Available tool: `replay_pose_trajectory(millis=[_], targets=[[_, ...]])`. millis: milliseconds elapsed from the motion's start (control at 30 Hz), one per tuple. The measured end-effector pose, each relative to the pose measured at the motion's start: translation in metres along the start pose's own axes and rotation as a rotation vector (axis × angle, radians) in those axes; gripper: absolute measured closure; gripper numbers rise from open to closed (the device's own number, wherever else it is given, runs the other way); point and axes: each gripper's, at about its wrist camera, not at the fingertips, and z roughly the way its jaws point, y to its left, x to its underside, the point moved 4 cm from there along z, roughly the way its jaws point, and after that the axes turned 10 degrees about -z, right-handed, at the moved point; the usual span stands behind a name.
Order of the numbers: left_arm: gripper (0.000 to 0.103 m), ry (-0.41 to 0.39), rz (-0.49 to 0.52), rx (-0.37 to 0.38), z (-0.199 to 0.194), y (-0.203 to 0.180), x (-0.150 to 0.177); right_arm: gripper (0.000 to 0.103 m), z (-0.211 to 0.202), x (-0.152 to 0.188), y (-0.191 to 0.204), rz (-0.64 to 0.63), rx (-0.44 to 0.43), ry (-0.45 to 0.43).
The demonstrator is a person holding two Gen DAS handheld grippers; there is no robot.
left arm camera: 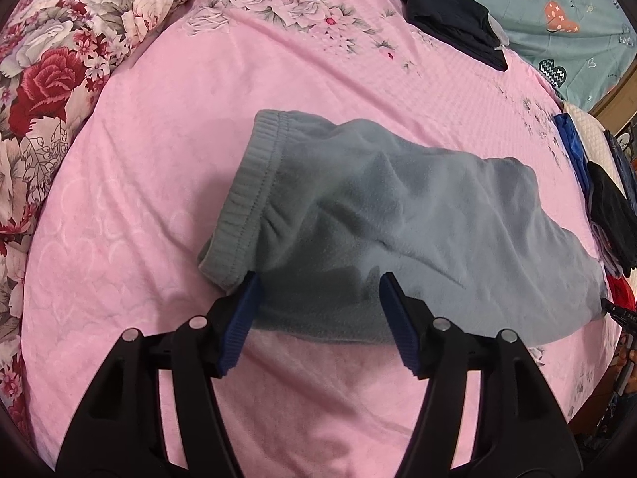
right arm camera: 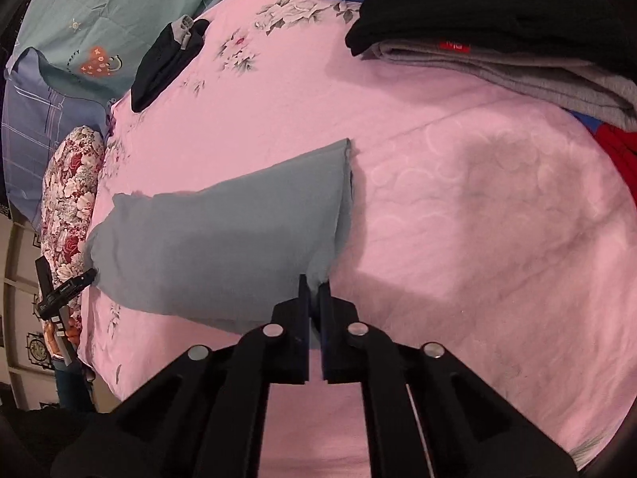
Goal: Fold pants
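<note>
Grey-blue fleece pants (left arm camera: 390,215) lie folded on the pink bedsheet (left arm camera: 159,199), with the ribbed waistband (left arm camera: 247,183) at the left. My left gripper (left arm camera: 316,283) is open just above the pants' near edge by the waistband, holding nothing. In the right wrist view the pants (right arm camera: 223,243) lie left of centre. My right gripper (right arm camera: 314,283) is shut on the pants' near right corner, with fabric pinched between the blue pads.
A folded dark garment (left arm camera: 454,16) lies at the far side of the bed. A stack of folded clothes (right arm camera: 517,32) sits at the right. A floral pillow (left arm camera: 59,59) and a teal quilt (left arm camera: 557,12) border the bed.
</note>
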Motion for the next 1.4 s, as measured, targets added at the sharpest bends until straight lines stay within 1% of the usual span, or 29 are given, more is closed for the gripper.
replay_pose_trajectory(millis=[67,100,200,267,367,500,533,567,600,633,667,733,767,800,867,900,933,967,1000,1100,1233,1267,1333,1400], targets=[[0.039,-0.003,-0.007,0.003,-0.002,0.0,0.0,0.099,-0.002,0.0,0.003,-0.023,0.008,-0.014],[0.04,-0.003,-0.013,0.009,-0.003,0.001,0.0,0.099,-0.008,-0.003,0.004,-0.021,-0.001,-0.04],[0.04,-0.006,-0.017,0.016,-0.006,0.002,0.001,0.099,-0.039,-0.016,0.004,-0.021,-0.026,-0.135],[0.04,-0.001,-0.011,0.011,-0.005,0.003,0.003,0.099,-0.057,-0.019,0.006,-0.032,-0.035,-0.17],[0.039,-0.001,-0.004,0.003,-0.002,0.003,0.005,0.099,-0.057,-0.009,0.005,-0.036,-0.025,-0.139],[0.039,0.017,0.008,-0.013,-0.002,0.002,0.003,0.099,-0.018,0.023,-0.001,-0.011,0.004,-0.013],[0.039,0.021,0.008,-0.015,-0.003,0.001,0.003,0.099,-0.018,0.024,-0.001,-0.015,-0.003,-0.03],[0.039,0.021,0.01,-0.016,-0.005,-0.001,0.002,0.095,-0.019,0.025,-0.001,-0.019,-0.008,-0.022],[0.039,0.013,0.019,-0.013,-0.008,-0.004,0.001,0.092,-0.023,0.023,-0.002,-0.023,0.011,-0.019],[0.038,0.0,0.03,-0.009,-0.012,-0.007,0.001,0.081,-0.028,0.02,-0.003,-0.028,0.043,-0.03],[0.034,-0.013,0.038,-0.004,-0.016,-0.011,0.001,0.077,-0.036,0.013,-0.003,-0.041,0.066,-0.051],[0.032,-0.039,0.064,0.018,-0.023,-0.02,0.001,0.073,-0.047,-0.01,0.008,-0.109,0.102,-0.101],[0.031,-0.045,0.075,0.023,-0.024,-0.024,0.001,0.071,-0.047,-0.022,0.015,-0.144,0.091,-0.117],[0.03,-0.051,0.089,0.02,-0.024,-0.028,0.002,0.071,-0.042,-0.038,0.033,-0.201,0.055,-0.123],[0.029,-0.048,0.115,0.008,-0.02,-0.032,0.005,0.07,-0.022,-0.065,0.073,-0.319,-0.007,-0.106],[0.029,-0.039,0.126,-0.011,-0.014,-0.032,0.007,0.07,-0.005,-0.079,0.101,-0.391,-0.075,-0.086],[0.029,-0.027,0.132,-0.046,-0.007,-0.028,0.009,0.069,0.012,-0.091,0.129,-0.46,-0.158,-0.061],[0.029,-0.008,0.13,-0.089,0.001,-0.022,0.011,0.064,0.028,-0.1,0.153,-0.518,-0.207,-0.037],[0.029,0.013,0.121,-0.116,0.009,-0.015,0.012,0.063,0.049,-0.11,0.179,-0.583,-0.243,-0.007],[0.029,-0.001,0.118,-0.092,0.005,-0.009,0.013,0.063,0.111,-0.133,0.241,-0.731,-0.323,0.08],[0.029,0.005,0.096,-0.063,-0.003,-0.005,0.012,0.063,0.181,-0.151,0.285,-0.831,-0.389,0.214],[0.029,0.0,0.088,-0.046,-0.007,-0.006,0.011,0.063,0.19,-0.149,0.289,-0.846,-0.407,0.247],[0.029,-0.038,0.08,-0.004,-0.018,-0.009,0.002,0.063,0.207,-0.147,0.297,-0.867,-0.471,0.333],[0.024,-0.068,0.074,0.01,-0.022,-0.013,-0.008,0.063,0.208,-0.139,0.299,-0.911,-0.526,0.367]])
